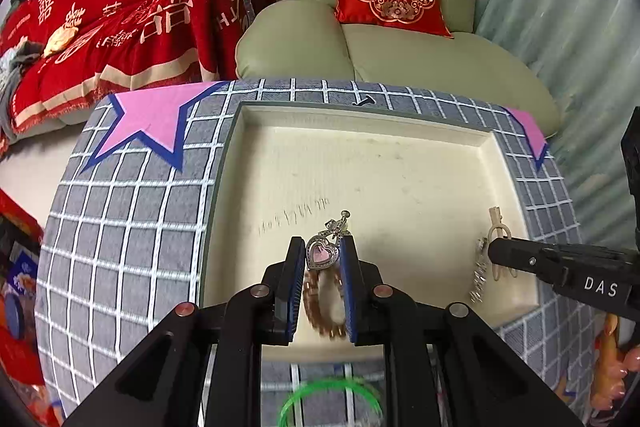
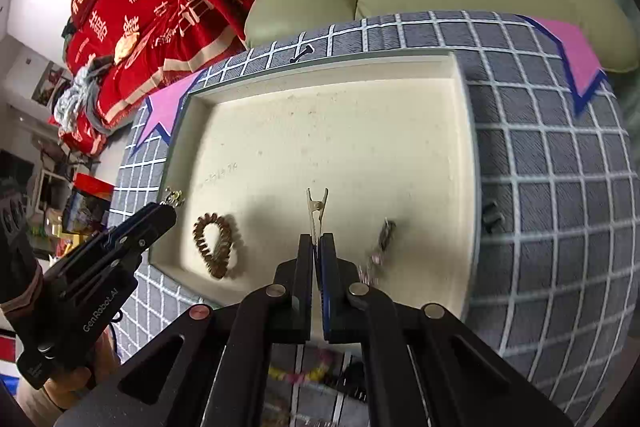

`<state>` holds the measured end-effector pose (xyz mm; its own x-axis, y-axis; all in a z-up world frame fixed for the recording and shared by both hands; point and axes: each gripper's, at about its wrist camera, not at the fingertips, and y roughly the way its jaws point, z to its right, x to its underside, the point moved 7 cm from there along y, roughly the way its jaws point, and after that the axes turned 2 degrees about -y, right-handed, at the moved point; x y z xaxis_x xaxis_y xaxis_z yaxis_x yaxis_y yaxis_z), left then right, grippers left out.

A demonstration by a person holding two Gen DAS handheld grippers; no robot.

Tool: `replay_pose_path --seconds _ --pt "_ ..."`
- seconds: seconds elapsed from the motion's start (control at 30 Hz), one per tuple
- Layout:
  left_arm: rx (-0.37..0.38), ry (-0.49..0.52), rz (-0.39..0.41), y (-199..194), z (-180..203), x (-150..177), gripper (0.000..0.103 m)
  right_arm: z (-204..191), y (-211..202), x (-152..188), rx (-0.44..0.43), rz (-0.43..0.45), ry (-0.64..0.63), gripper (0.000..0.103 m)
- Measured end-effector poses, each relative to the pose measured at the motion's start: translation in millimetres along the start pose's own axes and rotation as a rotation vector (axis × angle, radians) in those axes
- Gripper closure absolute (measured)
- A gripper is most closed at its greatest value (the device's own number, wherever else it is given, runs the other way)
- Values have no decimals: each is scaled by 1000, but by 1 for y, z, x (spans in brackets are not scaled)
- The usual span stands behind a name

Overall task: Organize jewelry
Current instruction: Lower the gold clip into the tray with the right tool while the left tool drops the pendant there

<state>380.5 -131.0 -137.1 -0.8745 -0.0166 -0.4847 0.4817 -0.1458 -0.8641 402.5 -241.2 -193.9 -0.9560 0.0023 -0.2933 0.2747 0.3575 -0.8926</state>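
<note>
My left gripper [image 1: 322,254] is shut on a pink heart pendant [image 1: 321,253] and holds it over the cream tray [image 1: 360,155]. A brown bead bracelet [image 1: 325,307] lies in the tray under it, also seen in the right wrist view [image 2: 214,243]. My right gripper [image 2: 317,247] is shut on a beige hair clip [image 2: 316,211], above the tray [image 2: 328,131]. It enters the left wrist view from the right [image 1: 496,254]. A silvery chain piece [image 2: 380,245] lies in the tray right of the clip, also in the left wrist view [image 1: 479,277].
The tray sits on a grey checked cloth [image 1: 120,219] with pink star patches [image 1: 152,119]. A green bangle [image 1: 330,403] lies near the front edge. A small dark clip [image 2: 491,215] rests on the cloth right of the tray. A green armchair [image 1: 400,47] stands behind.
</note>
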Motion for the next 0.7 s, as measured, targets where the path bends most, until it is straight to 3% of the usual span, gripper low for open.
replay_pose_path --seconds 0.3,0.7 --pt "-47 18 -30 32 4 -7 75 2 32 -8 7 -52 -19 100" --pt "-117 54 -92 54 7 5 75 12 41 -1 18 -68 -6 99"
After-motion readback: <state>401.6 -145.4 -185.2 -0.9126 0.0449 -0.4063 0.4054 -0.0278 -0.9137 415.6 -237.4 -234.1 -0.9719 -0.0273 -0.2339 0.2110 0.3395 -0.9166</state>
